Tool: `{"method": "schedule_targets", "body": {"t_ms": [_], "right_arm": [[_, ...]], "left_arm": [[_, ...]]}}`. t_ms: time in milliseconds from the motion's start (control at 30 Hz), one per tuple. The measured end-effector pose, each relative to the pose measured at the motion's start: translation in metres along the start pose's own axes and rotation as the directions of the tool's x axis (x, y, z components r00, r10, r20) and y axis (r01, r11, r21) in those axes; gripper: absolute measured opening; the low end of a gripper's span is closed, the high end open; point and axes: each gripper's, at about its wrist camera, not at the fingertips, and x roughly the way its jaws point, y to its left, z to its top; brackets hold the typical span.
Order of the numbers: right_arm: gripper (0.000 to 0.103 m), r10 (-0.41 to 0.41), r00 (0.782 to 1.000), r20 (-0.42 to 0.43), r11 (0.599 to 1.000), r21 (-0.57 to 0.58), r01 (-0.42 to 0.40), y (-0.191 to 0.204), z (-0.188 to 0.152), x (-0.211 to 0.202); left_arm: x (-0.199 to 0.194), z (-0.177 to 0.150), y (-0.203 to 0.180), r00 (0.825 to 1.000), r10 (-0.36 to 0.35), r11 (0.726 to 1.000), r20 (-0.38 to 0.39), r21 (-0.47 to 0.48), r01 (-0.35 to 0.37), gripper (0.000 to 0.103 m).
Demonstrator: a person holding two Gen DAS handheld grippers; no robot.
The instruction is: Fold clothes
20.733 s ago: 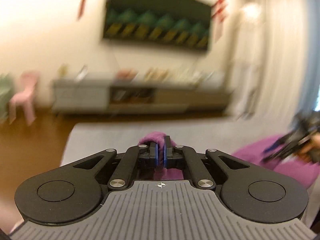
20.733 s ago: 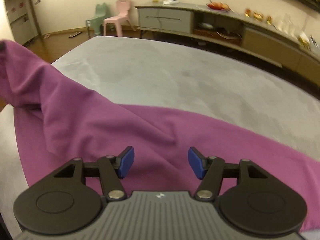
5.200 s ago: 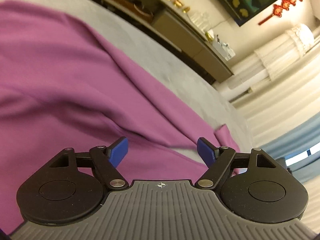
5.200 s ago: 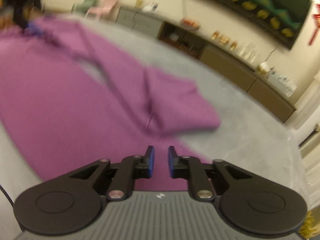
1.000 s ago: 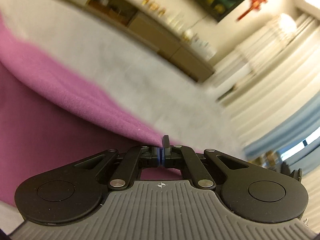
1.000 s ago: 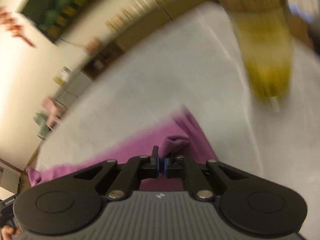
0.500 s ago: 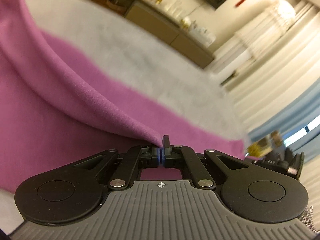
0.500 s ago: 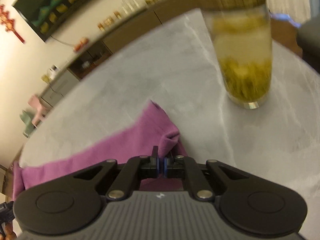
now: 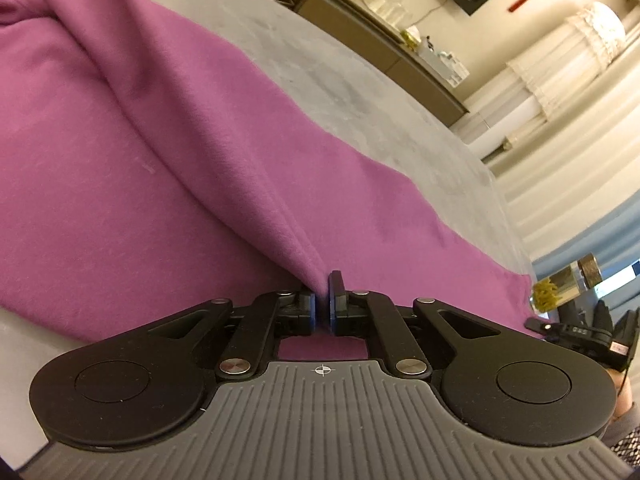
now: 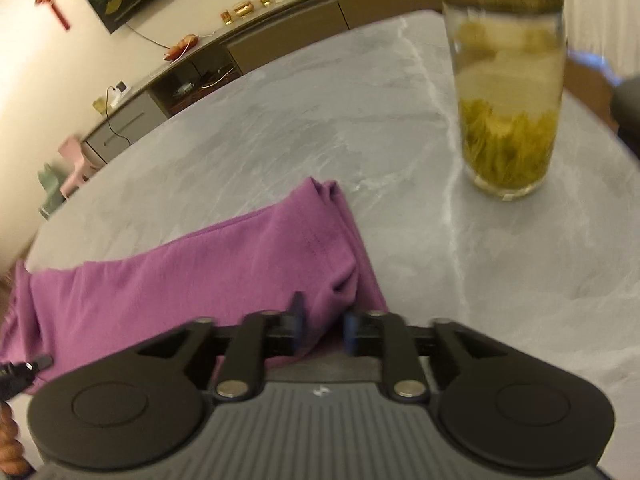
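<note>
Your left gripper (image 9: pixel 322 304) is pinched tight on a raised ridge of the purple cloth (image 9: pixel 140 152), which lies doubled along the grey table (image 9: pixel 340 80); your right gripper (image 10: pixel 322 330) stands part-open with a bunched cloth corner between its pads, so a fold looks to be in the laying-down stage. Before any pull, confirm each pinch and keep clear of the jar (image 10: pixel 508 120). The left view shows the long fold; only the right shows the jar close up.
</note>
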Motion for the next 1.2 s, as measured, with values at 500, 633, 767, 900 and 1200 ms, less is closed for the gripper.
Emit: {"method": "schedule_targets", "body": {"t_ms": [500, 633, 767, 900, 1200], "right_arm": [[0.045, -0.1, 0.981, 0.164, 0.945, -0.295, 0.145, 0.062, 0.026, 0.01], [0.005, -0.116, 0.983, 0.143, 0.937, -0.313, 0.156, 0.062, 0.039, 0.026], [0.005, -0.115, 0.978, 0.175, 0.936, -0.312, 0.166, 0.061, 0.05, 0.029], [0.005, -0.132, 0.976, 0.175, 0.939, -0.295, 0.179, 0.059, 0.059, 0.043], [0.03, -0.115, 0.963, 0.245, 0.941, -0.284, 0.185, 0.073, 0.035, 0.005]], "left_arm": [[0.0, 0.007, -0.013, 0.999, -0.024, 0.999, 0.046, 0.038, 0.022, 0.0], [-0.008, 0.01, -0.016, 0.993, -0.054, 0.997, 0.105, 0.059, 0.048, 0.0], [-0.011, 0.012, -0.02, 0.99, -0.073, 0.992, 0.122, 0.111, 0.059, 0.0], [0.01, 0.004, -0.001, 0.998, -0.021, 0.998, 0.057, 0.055, 0.018, 0.0], [0.007, 0.007, 0.001, 0.997, -0.051, 0.997, 0.058, 0.062, 0.048, 0.0]]}}
